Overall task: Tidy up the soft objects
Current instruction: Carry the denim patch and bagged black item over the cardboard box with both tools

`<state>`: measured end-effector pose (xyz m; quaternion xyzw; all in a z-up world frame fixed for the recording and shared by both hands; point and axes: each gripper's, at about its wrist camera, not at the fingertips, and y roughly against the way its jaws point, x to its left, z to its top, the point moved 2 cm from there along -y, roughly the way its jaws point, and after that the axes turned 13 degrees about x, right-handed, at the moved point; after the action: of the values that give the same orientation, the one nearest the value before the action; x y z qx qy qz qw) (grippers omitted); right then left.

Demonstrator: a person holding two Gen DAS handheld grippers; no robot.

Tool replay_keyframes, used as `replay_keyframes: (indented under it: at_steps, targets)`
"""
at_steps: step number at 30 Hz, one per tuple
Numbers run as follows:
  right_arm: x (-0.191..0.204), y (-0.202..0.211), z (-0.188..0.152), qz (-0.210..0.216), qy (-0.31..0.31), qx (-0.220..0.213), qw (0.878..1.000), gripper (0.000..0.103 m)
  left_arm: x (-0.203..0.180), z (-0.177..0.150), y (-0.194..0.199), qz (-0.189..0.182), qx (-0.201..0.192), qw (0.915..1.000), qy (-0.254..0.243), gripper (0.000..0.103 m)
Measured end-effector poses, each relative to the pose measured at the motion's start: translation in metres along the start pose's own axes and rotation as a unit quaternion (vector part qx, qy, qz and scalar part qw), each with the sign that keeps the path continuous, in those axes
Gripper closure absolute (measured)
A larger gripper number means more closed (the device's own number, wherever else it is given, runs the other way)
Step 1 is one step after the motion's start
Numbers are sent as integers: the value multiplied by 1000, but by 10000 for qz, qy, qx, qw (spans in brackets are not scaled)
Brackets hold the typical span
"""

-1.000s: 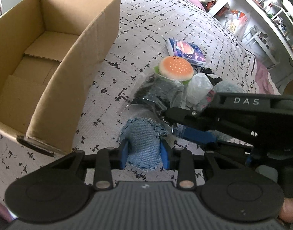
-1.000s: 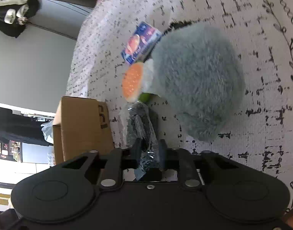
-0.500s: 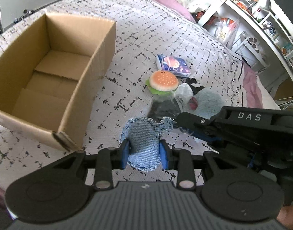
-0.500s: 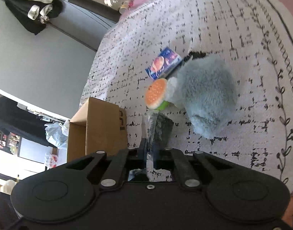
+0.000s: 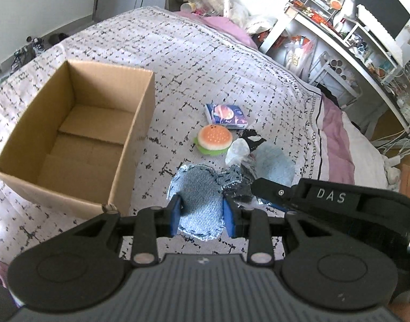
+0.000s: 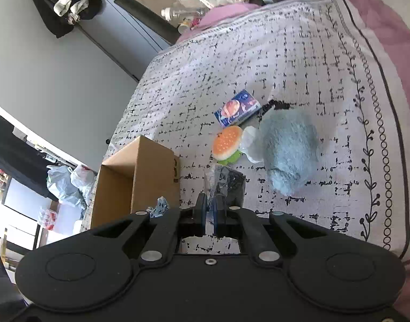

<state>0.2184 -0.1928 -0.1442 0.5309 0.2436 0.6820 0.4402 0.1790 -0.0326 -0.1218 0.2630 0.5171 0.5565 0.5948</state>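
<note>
Left gripper (image 5: 202, 216) clamped on frayed, heart-shaped pale-blue denim patch (image 5: 202, 198), hanging limp ahead of its blue pads. Right gripper (image 6: 209, 213) pinched tight on crinkly clear plastic bag of dark cloth (image 6: 226, 183), dangling just past its tips. Both probably light, floppy; film likely slippery, best gripped deep. Open brown cardboard box (image 5: 70, 136) waiting left of left gripper.
</note>
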Motion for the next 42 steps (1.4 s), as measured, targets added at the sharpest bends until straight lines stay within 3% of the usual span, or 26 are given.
replay_keyframes:
  at_steps: [11, 20, 33, 42]
  targets:
    - [43, 28, 2, -58, 357, -378, 9986, 98, 13, 9, 39, -79, -323, 9993, -148, 71]
    - [87, 27, -4, -72, 670, -455, 9967, 98, 39, 21, 61, -46, -496, 9985, -219, 71]
    - [135, 9, -13, -120, 917, -416, 9948, 98, 90, 34, 70, 44, -490, 9987, -165, 71]
    - [164, -10, -17, -71, 1077, -367, 9935, 98, 134, 40, 58, 194, -381, 9989, 179, 71]
